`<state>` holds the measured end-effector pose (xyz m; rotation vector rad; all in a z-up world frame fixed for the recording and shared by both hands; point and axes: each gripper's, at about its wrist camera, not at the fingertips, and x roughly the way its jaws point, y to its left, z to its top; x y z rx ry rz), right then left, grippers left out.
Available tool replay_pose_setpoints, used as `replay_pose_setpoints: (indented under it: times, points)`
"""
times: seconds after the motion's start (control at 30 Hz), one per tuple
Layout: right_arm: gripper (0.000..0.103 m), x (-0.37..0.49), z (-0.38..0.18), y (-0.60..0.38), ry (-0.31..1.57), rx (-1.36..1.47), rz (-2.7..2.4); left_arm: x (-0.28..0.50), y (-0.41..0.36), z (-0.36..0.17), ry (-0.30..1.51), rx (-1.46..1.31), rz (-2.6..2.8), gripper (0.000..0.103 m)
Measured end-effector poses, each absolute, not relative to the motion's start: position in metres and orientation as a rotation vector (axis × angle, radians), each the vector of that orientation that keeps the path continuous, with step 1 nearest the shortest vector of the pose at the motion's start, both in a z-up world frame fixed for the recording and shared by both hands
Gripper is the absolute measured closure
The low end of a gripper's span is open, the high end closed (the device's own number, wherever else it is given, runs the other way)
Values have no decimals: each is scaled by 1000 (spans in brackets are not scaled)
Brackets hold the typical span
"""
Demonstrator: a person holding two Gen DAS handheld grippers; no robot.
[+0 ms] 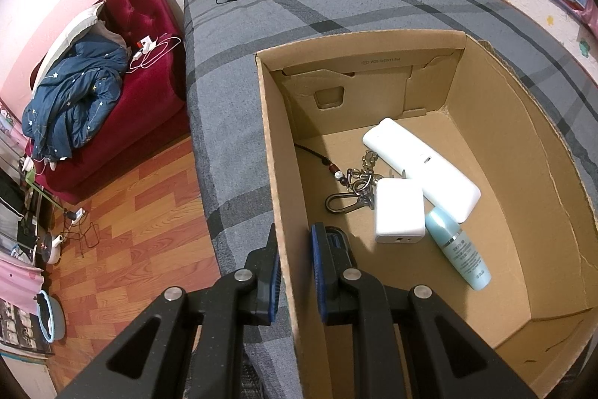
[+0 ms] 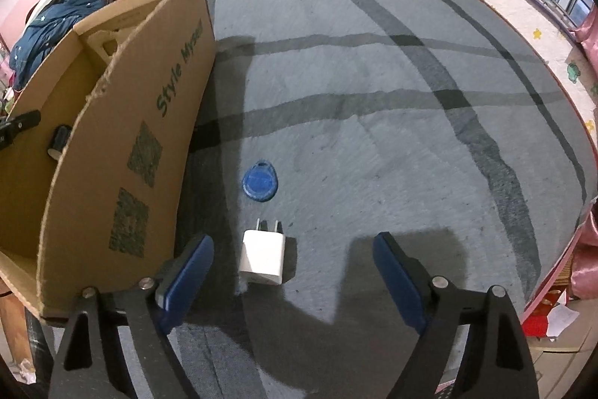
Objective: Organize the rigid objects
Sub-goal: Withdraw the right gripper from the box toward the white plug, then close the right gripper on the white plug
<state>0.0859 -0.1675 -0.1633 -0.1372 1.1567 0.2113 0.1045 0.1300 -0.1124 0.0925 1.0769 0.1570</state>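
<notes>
The white charger (image 2: 262,258) is seen between the wide-open jaws of the right hand-held gripper (image 2: 293,262) — nearer its left finger, prongs pointing away; nothing is gripped yet.

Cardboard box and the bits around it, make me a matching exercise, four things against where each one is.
Things:
1. blue key fob
2. white plug adapter
3. pale blue bottle
4. left gripper

Places:
A. clamped on the cardboard box wall
B. lying inside the box
C. on the blanket, between the open right gripper fingers
D. on the blanket, beyond the adapter

Pairs: 1-D, 2-C, 3-B, 4-A
</notes>
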Motion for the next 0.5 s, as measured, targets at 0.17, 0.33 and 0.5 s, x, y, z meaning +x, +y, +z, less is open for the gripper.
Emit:
replay_pose_setpoints:
  times: [0.17,0.33,0.5]
  points:
    - [21,88,-178,-162,1183,-147,226,105,130,-113,1078,92,157,87]
    - [35,89,-190,-158,1215,-146,242,105,130,-113,1078,93,157,87]
    - [75,89,-195,-159,1238,-129,253,105,130,-113,1078,93,157,87]
